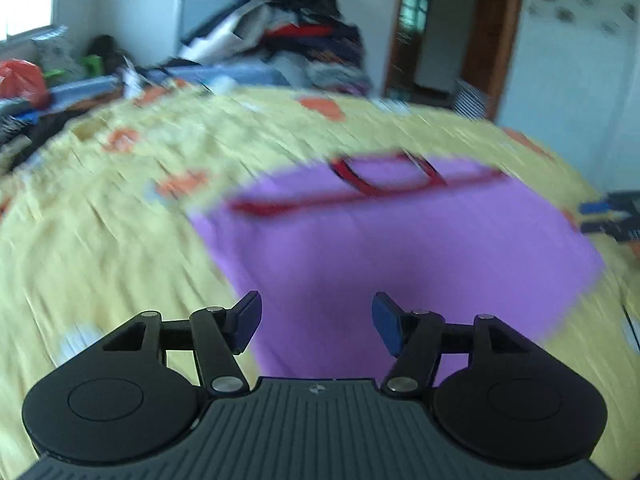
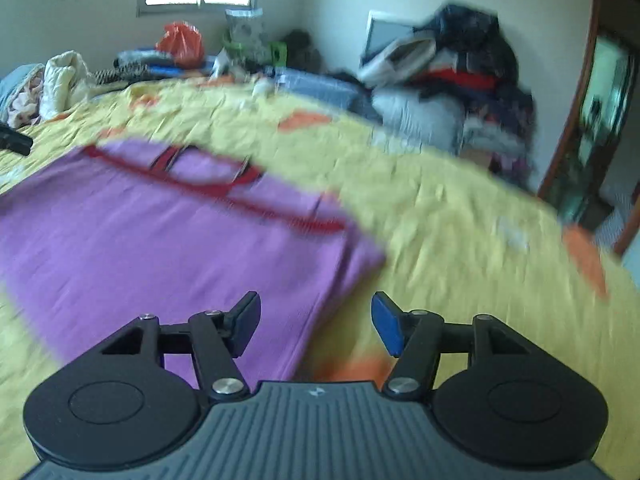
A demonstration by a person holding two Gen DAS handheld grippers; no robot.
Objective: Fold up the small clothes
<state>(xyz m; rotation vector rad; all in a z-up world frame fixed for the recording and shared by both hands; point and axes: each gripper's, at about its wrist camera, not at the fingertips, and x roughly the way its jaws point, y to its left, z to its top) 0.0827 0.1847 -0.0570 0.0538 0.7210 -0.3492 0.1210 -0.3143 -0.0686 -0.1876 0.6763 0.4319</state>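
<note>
A: Left wrist view, from the left: what is shown?
B: A yellow bedspread [image 1: 120, 216] with orange patches; on it a purple garment [image 1: 400, 240] lying flat, red trim [image 1: 360, 196] along its far edge. The left gripper [image 1: 317, 322] hangs over the garment's near part, jaws spread, nothing between them. At the right edge, the other tool's blue-tipped fingers [image 1: 600, 208] appear, blurred.

A: And the right wrist view?
B: The same purple garment [image 2: 160, 240] lies left of centre on the bedspread [image 2: 460, 220]. The right gripper [image 2: 316, 322] sits above the garment's right edge, jaws spread and empty. A clothes pile [image 2: 460, 76] stands behind the bed; motion blur hides finer detail.
</note>
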